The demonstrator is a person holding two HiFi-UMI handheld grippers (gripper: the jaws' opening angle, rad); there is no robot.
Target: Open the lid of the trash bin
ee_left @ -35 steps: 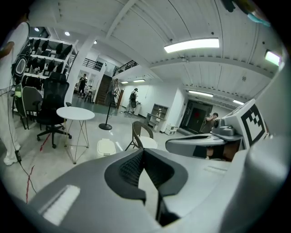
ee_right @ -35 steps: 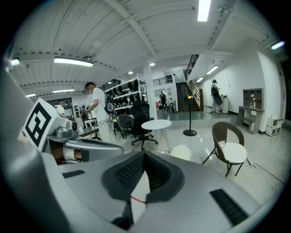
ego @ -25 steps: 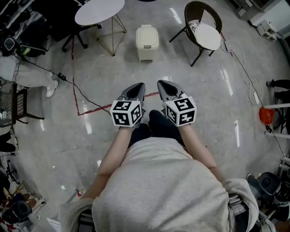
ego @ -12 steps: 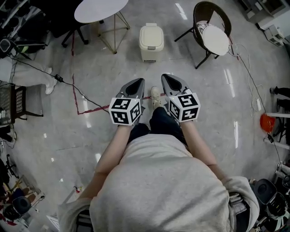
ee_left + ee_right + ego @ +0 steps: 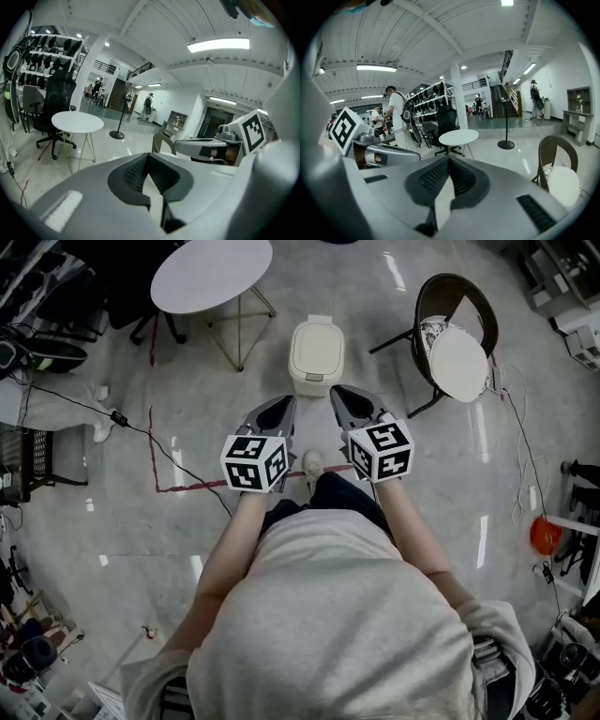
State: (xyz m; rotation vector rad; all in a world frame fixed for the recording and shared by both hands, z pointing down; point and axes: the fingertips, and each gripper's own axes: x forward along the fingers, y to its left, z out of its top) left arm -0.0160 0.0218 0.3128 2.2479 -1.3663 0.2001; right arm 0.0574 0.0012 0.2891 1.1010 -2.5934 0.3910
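A cream trash bin (image 5: 317, 354) stands on the floor straight ahead in the head view, its lid down. My left gripper (image 5: 284, 405) and right gripper (image 5: 341, 393) are held side by side just short of the bin, both pointing at it and touching nothing. Both are shut and hold nothing. In the left gripper view the left gripper (image 5: 147, 155) has its jaws pressed together, and the right gripper view shows the same for the right gripper (image 5: 449, 159). The bin is hidden behind the jaws in both gripper views.
A round white table (image 5: 211, 273) on thin legs stands left of the bin. A brown chair (image 5: 457, 352) with a white cushion stands to its right. Red tape (image 5: 161, 470) and a black cable (image 5: 141, 432) lie on the floor at the left.
The person has stepped forward. The bin, table and chair have come closer, and both grippers now sit just short of the bin. Both jaws have stayed shut.
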